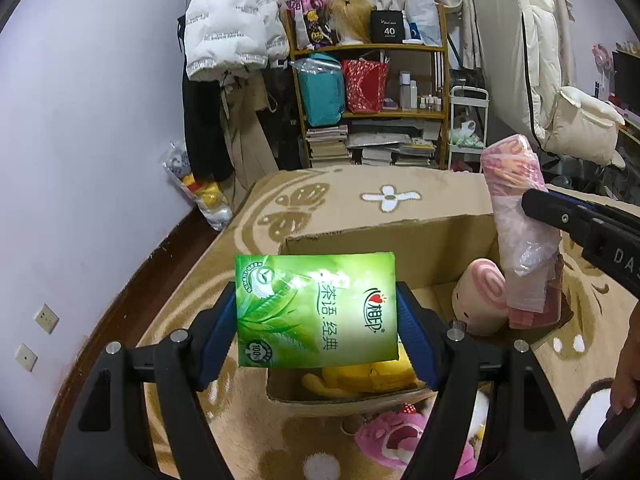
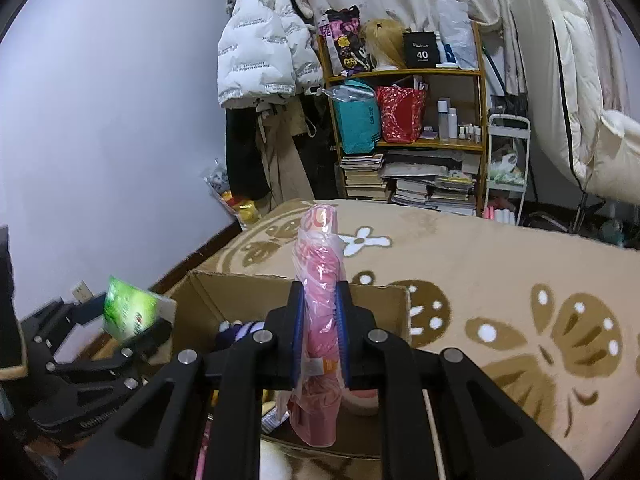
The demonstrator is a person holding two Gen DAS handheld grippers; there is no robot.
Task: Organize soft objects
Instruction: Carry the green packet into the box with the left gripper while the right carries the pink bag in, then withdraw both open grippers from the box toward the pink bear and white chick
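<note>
My left gripper [image 1: 316, 312] is shut on a green tissue pack [image 1: 316, 310] and holds it above the open cardboard box [image 1: 384, 236]; the pack also shows blurred in the right wrist view [image 2: 128, 314]. My right gripper [image 2: 320, 320] is shut on a pink rolled bundle in clear plastic [image 2: 320, 280], upright over the box [image 2: 240, 284]; the bundle shows in the left wrist view [image 1: 516, 208]. Inside the box lie a yellow plush [image 1: 360, 380] and a pink-and-cream plush [image 1: 480, 300].
The box sits on a tan patterned carpet [image 2: 500, 280]. A pink strawberry bear plush [image 1: 392, 436] lies in front of the box. A bookshelf [image 1: 368, 92], hanging coats [image 1: 232, 40], a white cart [image 1: 468, 128] and a bag of toys [image 1: 200, 192] stand behind.
</note>
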